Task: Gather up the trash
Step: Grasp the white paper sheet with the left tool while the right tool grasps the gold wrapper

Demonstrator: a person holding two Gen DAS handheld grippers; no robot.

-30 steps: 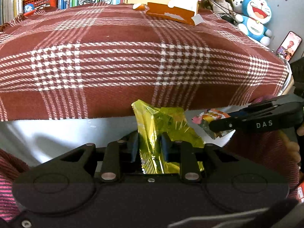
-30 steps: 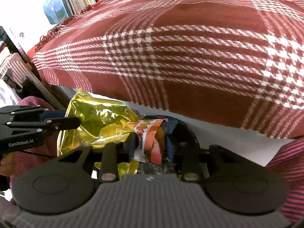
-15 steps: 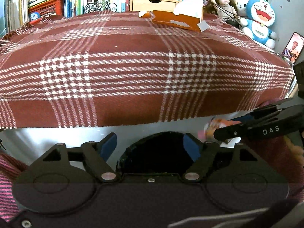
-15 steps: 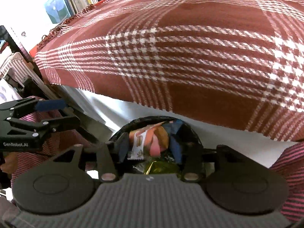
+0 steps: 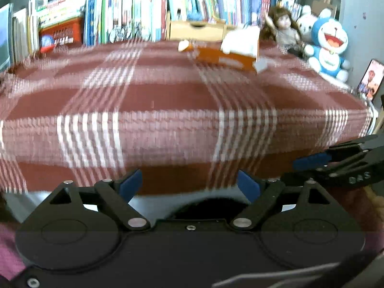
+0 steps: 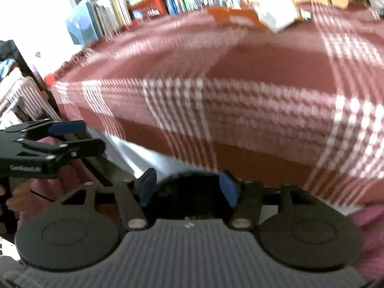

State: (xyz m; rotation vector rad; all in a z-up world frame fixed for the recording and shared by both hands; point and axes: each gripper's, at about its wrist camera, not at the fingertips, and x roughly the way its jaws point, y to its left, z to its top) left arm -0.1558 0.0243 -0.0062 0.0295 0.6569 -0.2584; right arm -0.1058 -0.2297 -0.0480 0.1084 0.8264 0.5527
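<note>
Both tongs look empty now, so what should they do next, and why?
Probably lift the left tongs and right tongs away from the dark round bin and toward the red-and-white plaid blanket. Both sets of jaws have just been opening and hold nothing, and the orange tissue box area at the far edge seems the only clutter left to check.

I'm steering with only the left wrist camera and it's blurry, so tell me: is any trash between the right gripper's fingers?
Observer: No. The right gripper has just been opening its fingers, and nothing is between them.
Operator: What's off past the blanket's left corner?
Observer: A white slatted rack stands there, beside the plaid blanket.
</note>
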